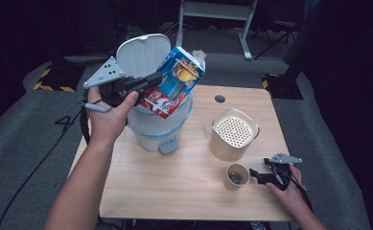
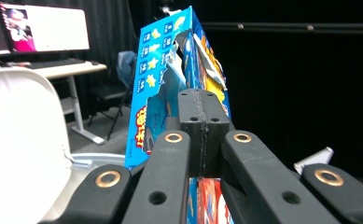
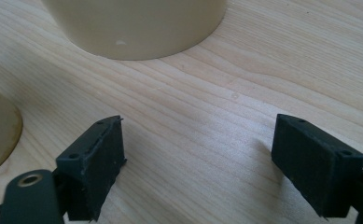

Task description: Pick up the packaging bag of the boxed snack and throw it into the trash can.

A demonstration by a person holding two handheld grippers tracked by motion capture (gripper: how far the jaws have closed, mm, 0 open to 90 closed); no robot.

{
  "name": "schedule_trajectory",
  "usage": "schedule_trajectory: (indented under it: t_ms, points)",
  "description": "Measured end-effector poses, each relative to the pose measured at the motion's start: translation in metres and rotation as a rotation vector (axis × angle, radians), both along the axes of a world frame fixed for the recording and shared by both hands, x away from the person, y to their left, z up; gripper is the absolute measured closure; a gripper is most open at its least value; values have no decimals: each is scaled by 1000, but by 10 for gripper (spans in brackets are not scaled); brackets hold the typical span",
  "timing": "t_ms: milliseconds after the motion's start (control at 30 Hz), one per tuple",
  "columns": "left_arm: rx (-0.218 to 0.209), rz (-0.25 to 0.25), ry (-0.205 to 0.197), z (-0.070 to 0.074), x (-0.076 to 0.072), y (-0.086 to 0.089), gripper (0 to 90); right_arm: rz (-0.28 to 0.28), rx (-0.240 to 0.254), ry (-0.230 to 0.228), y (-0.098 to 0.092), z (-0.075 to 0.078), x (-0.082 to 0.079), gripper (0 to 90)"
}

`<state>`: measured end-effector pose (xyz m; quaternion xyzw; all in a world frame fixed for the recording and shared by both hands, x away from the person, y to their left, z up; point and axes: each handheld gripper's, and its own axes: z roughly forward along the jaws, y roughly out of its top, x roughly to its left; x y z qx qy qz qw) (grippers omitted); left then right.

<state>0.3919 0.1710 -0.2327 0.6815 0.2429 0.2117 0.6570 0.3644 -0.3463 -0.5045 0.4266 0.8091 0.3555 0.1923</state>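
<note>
Here we have the left gripper pinched tight on a colourful carton, its jaws meeting on what looks like a thin edge or torn flap of the cardboard, as the left gripper view shows. The carton hangs tilted over the mouth of the white pedal bin, whose lid stands raised behind it; its lower corner sits at or just inside the rim, though we cannot tell whether it touches the liner.

Our main worry is the grip itself. The carton's top is torn open, and a hold on ragged cardboard could tear or slip, so the carton might swing and drop against the rim instead of inside. Because it lies slantwise across the opening, a release now could leave it wedged on the edge or tipping out onto the surface. The lid could also fall against the carton if the bin gets nudged.

The right gripper rests low on the surface with its jaws wide and empty, just beside the paper cup and near the cream perforated canister; a careless shift there could knock the cup over.
</note>
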Motion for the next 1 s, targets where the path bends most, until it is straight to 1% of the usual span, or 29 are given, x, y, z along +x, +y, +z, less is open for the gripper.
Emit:
schedule_trajectory:
  t_ms: [33, 67, 100, 233, 267, 300, 333, 367, 400, 433, 500, 533, 567, 600, 633, 700, 733, 767, 800, 1000]
  points:
    - [-9, 11, -5, 1, 3, 2, 900, 0, 0, 0, 0, 0, 0, 170]
    - [-9, 11, -5, 1, 3, 2, 900, 0, 0, 0, 0, 0, 0, 170]
    - [-9, 25, -13, 3, 8, 3, 900, 0, 0, 0, 0, 0, 0, 170]
    - [-14, 63, -27, 5, 15, 7, 900, 0, 0, 0, 0, 0, 0, 170]
    - [-14, 63, -27, 5, 15, 7, 900, 0, 0, 0, 0, 0, 0, 170]
    - [-24, 80, -35, 6, 19, 9, 900, 0, 0, 0, 0, 0, 0, 170]
    - [-24, 80, -35, 6, 19, 9, 900, 0, 0, 0, 0, 0, 0, 170]
    - [-29, 99, -42, 6, 21, 10, 900, 0, 0, 0, 0, 0, 0, 170]
    - [-29, 99, -42, 6, 21, 10, 900, 0, 0, 0, 0, 0, 0, 170]
    - [-27, 119, -50, 6, 26, 11, 900, 0, 0, 0, 0, 0, 0, 170]
    - [-20, 129, -51, 6, 28, 11, 900, 0, 0, 0, 0, 0, 0, 170]
    - [-16, 139, -55, 6, 31, 11, 900, 0, 0, 0, 0, 0, 0, 170]
    - [-12, 159, -53, 5, 37, 11, 899, 0, 0, 0, 0, 0, 0, 170]
    - [-12, 159, -53, 5, 37, 11, 900, 0, 0, 0, 0, 0, 0, 170]
    - [-2, 176, -51, 4, 43, 12, 900, 0, 0, 0, 0, 0, 0, 170]
    - [3, 182, -51, 3, 45, 12, 900, 0, 0, 0, 0, 0, 0, 170]
    - [-6, 183, -53, 1, 49, 12, 900, 0, 0, 0, 0, 0, 0, 170]
    - [-6, 183, -53, 1, 49, 12, 900, 0, 0, 0, 0, 0, 0, 170]
    - [-20, 185, -57, -2, 52, 12, 899, 0, 0, 0, 0, 0, 0, 170]
    - [-15, 193, -35, -7, 60, 10, 899, 0, 0, 0, 0, 0, 0, 170]
